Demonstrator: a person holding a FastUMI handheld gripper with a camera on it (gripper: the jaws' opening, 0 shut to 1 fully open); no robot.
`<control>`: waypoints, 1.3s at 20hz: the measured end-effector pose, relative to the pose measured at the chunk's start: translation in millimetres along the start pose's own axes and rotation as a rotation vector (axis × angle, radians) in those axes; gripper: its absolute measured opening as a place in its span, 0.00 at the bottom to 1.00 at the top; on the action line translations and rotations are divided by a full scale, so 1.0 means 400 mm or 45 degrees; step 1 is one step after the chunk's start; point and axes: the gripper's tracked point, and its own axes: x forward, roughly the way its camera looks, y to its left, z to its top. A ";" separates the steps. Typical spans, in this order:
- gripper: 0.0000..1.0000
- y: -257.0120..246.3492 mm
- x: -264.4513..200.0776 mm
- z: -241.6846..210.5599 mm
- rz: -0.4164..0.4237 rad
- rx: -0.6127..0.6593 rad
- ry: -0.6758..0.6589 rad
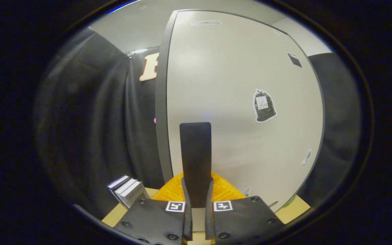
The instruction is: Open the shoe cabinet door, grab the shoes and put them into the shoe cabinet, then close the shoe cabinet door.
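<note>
The shoe cabinet's white door (237, 68) stands close in front of me, with its grey left edge (161, 112) showing. A flat black handle (195, 153) sticks out from the door toward me. My gripper (197, 185) has both fingers pressed against the sides of this handle at its near end, so it is shut on it. I cannot tell whether the door is ajar. No shoes are in sight.
An orange ribbed object (226, 191) lies low, just beyond the fingers at the foot of the door. A small stack of books (128, 191) stands on the light wooden surface (117, 214) to the left. The door carries a black bag sticker (264, 105).
</note>
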 end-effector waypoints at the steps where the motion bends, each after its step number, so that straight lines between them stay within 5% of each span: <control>1: 0.16 0.000 -0.004 0.001 0.010 0.003 0.001; 26: 0.16 -0.143 -0.333 -0.019 0.444 -0.043 0.048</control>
